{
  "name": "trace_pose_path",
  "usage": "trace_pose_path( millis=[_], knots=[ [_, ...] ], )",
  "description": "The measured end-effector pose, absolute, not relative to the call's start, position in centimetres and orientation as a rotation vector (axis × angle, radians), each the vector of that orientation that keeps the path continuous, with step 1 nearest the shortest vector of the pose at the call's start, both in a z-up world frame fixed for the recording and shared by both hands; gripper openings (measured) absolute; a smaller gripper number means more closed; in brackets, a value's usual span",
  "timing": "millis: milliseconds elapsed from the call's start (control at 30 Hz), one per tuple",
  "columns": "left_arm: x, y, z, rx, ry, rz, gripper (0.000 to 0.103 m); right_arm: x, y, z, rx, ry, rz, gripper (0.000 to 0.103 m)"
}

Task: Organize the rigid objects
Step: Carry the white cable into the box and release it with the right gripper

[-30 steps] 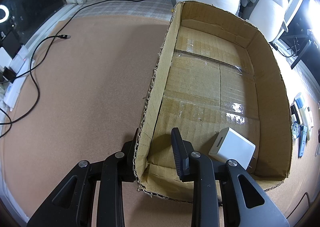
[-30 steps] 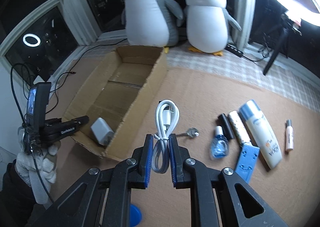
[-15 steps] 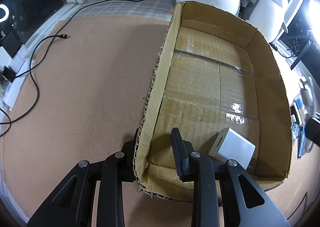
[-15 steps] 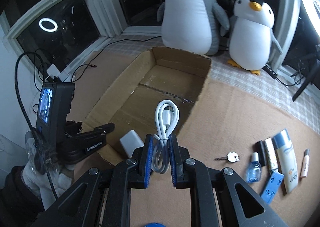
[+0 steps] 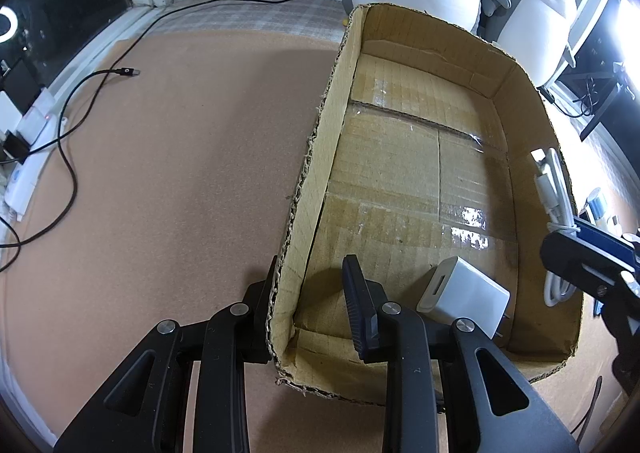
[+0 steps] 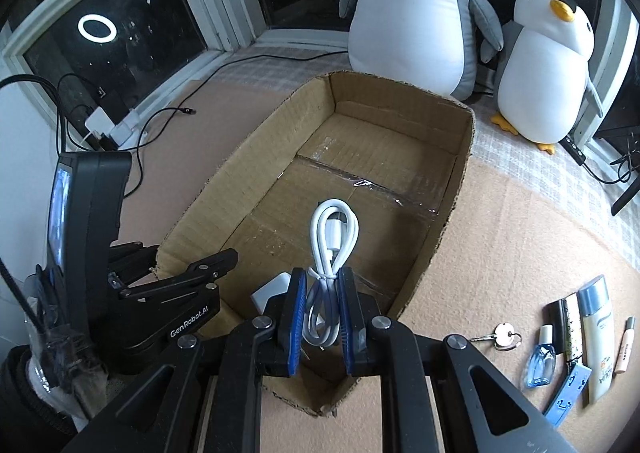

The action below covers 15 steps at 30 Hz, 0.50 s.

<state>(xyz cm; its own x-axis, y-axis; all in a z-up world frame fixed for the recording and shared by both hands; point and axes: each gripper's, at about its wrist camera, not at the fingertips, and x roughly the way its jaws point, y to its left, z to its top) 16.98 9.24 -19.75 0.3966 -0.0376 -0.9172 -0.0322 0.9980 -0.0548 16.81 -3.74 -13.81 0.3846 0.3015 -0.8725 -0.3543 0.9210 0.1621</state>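
Note:
An open cardboard box (image 5: 320,157) (image 6: 452,213) lies on the tan mat. A white charger block (image 5: 464,293) (image 6: 272,289) rests in its near end. My left gripper (image 5: 308,293) straddles the box's near left wall, one finger outside and one inside, shut on the wall; the right wrist view shows it at the box's near left corner (image 6: 180,265). My right gripper (image 6: 322,293) is shut on a bundled white cable (image 6: 334,229), hanging over the box's near end. In the left wrist view the cable (image 5: 554,181) and right gripper (image 5: 580,249) sit over the right wall.
Right of the box lie a key (image 6: 505,335), a small blue bottle (image 6: 540,357), a white tube (image 6: 598,337), a blue clip (image 6: 568,389) and a slim stick (image 6: 624,345). Two plush penguins (image 6: 412,1) (image 6: 544,65) stand behind. A black cable (image 5: 72,165) and power strip (image 5: 28,173) lie left.
My right gripper has carried the white cable leftward from beside the box to over its near end, and it now shows at the right of the left wrist view. The left gripper has not moved.

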Motion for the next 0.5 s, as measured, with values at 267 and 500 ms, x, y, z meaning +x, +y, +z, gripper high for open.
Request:
trace_pose_path(
  millis=[267, 500],
  knots=[
    [17.08, 9.07, -19.80, -0.069, 1.163, -0.005, 0.027, 16.94, -3.19, -14.17, -0.084, 1.098, 0.416, 0.020],
    [17.00, 9.15, -19.79, -0.067, 1.162, -0.007, 0.027, 16.49, -3.44, -13.64, -0.079, 1.089, 0.418, 0.023]
  ],
)
